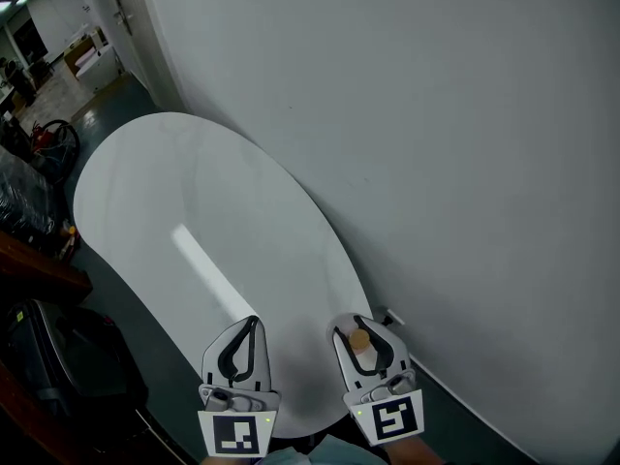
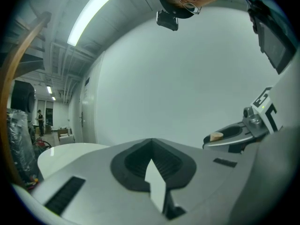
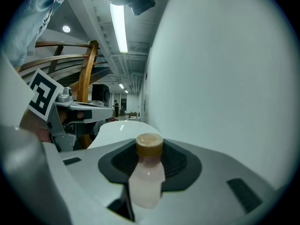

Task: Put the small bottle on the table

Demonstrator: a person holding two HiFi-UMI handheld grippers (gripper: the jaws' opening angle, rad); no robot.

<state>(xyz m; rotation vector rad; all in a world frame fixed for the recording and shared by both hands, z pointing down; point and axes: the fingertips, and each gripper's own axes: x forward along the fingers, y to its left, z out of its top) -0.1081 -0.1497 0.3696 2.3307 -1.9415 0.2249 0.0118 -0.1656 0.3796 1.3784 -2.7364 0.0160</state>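
Note:
A small bottle (image 1: 359, 343) of pale pink liquid with a tan cap stands upright between the jaws of my right gripper (image 1: 361, 333), which is shut on it. In the right gripper view the bottle (image 3: 147, 177) fills the middle, held at its body. That gripper hangs over the near right end of the white oval table (image 1: 194, 221). My left gripper (image 1: 251, 325) floats beside it, over the table's near edge, shut with nothing in it. The left gripper view shows the right gripper (image 2: 230, 134) and the bottle's cap (image 2: 216, 136).
A white wall (image 1: 436, 143) runs close along the table's right side, with a small socket (image 1: 389, 317) near the right gripper. Dark bags (image 1: 58, 356) and wooden furniture (image 1: 29, 264) stand on the floor to the left. A curved wooden rail (image 3: 86, 74) rises behind the left gripper.

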